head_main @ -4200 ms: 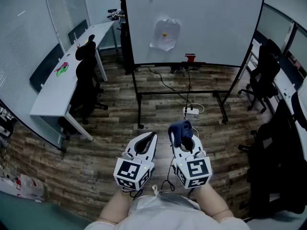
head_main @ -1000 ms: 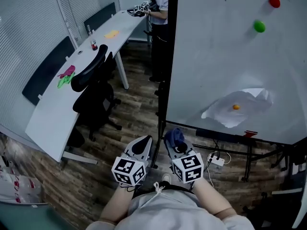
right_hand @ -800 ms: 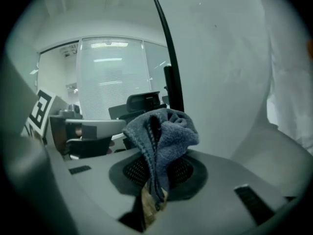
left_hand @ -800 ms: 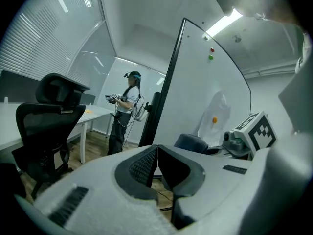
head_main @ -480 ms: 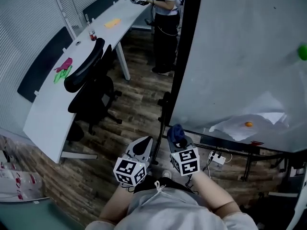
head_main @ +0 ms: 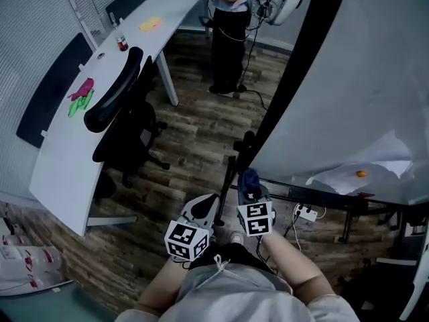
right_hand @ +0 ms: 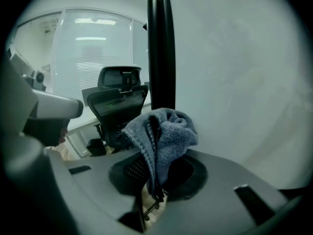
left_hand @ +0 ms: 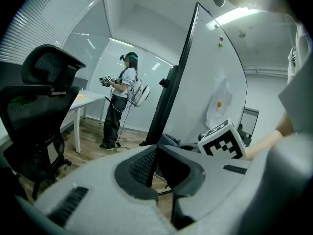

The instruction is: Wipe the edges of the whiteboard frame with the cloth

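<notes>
The whiteboard (head_main: 362,92) fills the right of the head view, and its black left frame edge (head_main: 295,79) slants down to a lower corner (head_main: 247,154). My right gripper (head_main: 250,192) is shut on a blue cloth (head_main: 249,179) just below that corner. In the right gripper view the cloth (right_hand: 164,133) bunches out of the gripper (right_hand: 155,174), close in front of the black frame post (right_hand: 161,53). My left gripper (head_main: 207,205) sits beside it on the left, shut with nothing in it. The left gripper view shows the gripper (left_hand: 157,152) and the frame edge (left_hand: 172,92).
A black office chair (head_main: 120,113) and a long white desk (head_main: 67,146) stand to the left. A person (head_main: 228,32) stands at the far end of the board. Paper held by an orange magnet (head_main: 360,174) hangs on the board. A power strip (head_main: 305,213) lies beneath.
The view has closed in on the board's left frame edge. Both grippers, the right one still holding the cloth, now sit nearer the frame's lower left corner.
</notes>
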A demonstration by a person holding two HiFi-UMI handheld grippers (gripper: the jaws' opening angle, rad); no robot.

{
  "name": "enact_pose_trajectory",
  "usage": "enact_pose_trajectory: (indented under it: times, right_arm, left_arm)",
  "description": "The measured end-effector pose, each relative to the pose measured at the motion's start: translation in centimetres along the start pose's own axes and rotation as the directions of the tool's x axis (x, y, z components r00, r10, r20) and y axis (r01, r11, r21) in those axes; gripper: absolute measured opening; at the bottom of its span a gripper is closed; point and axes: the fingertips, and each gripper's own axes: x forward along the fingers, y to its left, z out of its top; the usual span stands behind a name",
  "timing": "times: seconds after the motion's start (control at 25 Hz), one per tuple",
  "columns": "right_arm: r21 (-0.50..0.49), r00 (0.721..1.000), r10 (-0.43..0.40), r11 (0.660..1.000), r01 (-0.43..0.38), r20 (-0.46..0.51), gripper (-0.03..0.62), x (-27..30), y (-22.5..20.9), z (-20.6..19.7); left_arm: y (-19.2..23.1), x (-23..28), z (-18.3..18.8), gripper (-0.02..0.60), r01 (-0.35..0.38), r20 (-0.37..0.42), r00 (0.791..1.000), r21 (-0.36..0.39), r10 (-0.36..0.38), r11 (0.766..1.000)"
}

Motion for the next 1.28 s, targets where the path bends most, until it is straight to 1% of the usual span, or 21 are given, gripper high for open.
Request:
enact_pose_trajectory:
  times: [0.12, 0.24, 0.36, 0.56, 0.76, 0.88, 0.96, 1.12, 1.28]
  right_arm:
    - [0.004, 1.0, -0.025, 1.0, 0.025, 0.003, 0.069, 1.2, -0.1, -0.2]
    - [0.003, 0.999, -0.044, 0.999, 0.044, -0.004, 0.069, 1.8, -0.5, -0.3]
    - [0.027, 0.999, -0.052, 0.998, 0.052, -0.012, 0.069, 2.0, -0.5, -0.1]
    - [0.059, 0.997, -0.071, 0.996, 0.074, -0.042, 0.069, 1.6, -0.4, 0.6]
    - [0.044, 0.997, -0.079, 0.996, 0.08, -0.013, 0.069, 0.1, -0.2, 2.7]
    - [0.005, 0.995, -0.1, 0.995, 0.1, -0.016, 0.069, -0.8, -0.3, 3.9]
    - [-0.005, 0.994, -0.11, 0.994, 0.11, 0.005, 0.069, -1.4, -0.3, 5.1]
    - [0.023, 0.992, -0.118, 0.993, 0.117, 0.034, 0.069, -2.7, -0.3, 6.9]
    - [0.058, 0.988, -0.135, 0.99, 0.131, 0.072, 0.069, -4.1, -0.5, 9.1]
  left_arm:
    - [0.7, -0.4, -0.3, 0.018, -0.011, -0.023, 1.0, 0.009, 0.011, 1.0]
    - [1.0, -0.6, -0.3, 0.018, 0.004, -0.027, 1.0, 0.011, -0.004, 1.0]
    - [1.6, -0.8, -0.2, 0.018, 0.011, -0.02, 1.0, 0.0, -0.011, 1.0]
    - [2.2, -0.5, -0.4, 0.018, 0.007, -0.034, 0.999, -0.01, -0.008, 1.0]
    - [1.8, -0.5, 0.4, 0.018, 0.032, -0.022, 0.999, 0.004, -0.032, 0.999]
    - [1.7, -0.6, 0.8, 0.018, 0.036, -0.023, 0.999, 0.016, -0.036, 0.999]
    - [1.4, -0.7, 1.3, 0.018, 0.042, -0.023, 0.999, 0.029, -0.041, 0.999]
    - [1.1, -1.3, 2.5, 0.018, 0.069, -0.01, 0.998, 0.062, -0.069, 0.996]
    - [2.2, -1.7, 4.9, 0.018, 0.061, 0.031, 0.997, 0.092, -0.064, 0.994]
